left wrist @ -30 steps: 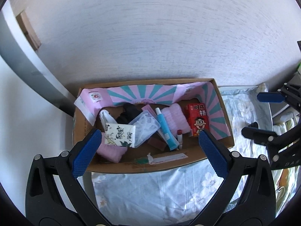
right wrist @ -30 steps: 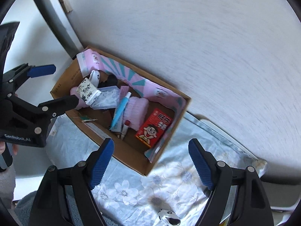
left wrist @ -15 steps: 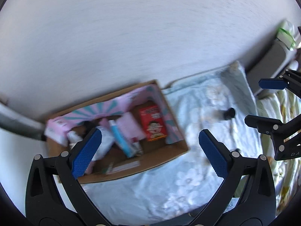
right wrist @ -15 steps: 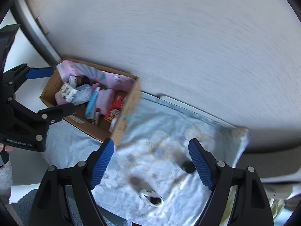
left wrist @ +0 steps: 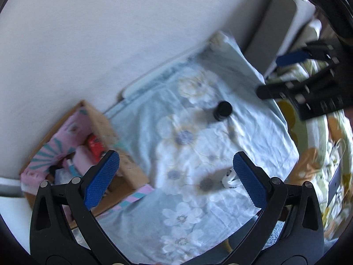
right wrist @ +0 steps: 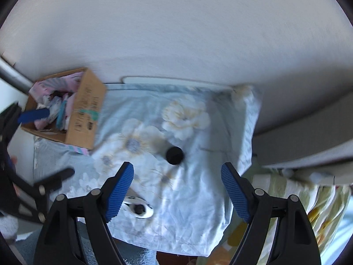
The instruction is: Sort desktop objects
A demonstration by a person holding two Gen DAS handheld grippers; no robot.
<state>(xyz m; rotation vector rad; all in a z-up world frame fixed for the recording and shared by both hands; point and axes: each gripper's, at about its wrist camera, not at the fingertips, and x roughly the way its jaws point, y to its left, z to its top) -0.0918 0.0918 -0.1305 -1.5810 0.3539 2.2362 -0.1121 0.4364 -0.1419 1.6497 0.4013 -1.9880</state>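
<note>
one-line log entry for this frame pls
left gripper: open, empty | right gripper: open, empty | black cap, white item: on cloth

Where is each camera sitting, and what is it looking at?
Left wrist view: sits on the left tool, looking down over its open blue fingers at the flowery cloth, with the cardboard box on its left and the right tool at upper right.
Right wrist view: sits on the right tool, looking down past its open fingers at the cloth, with the box and left tool on its left.
Shared: both see the black round cap and the small white and black object.
</note>
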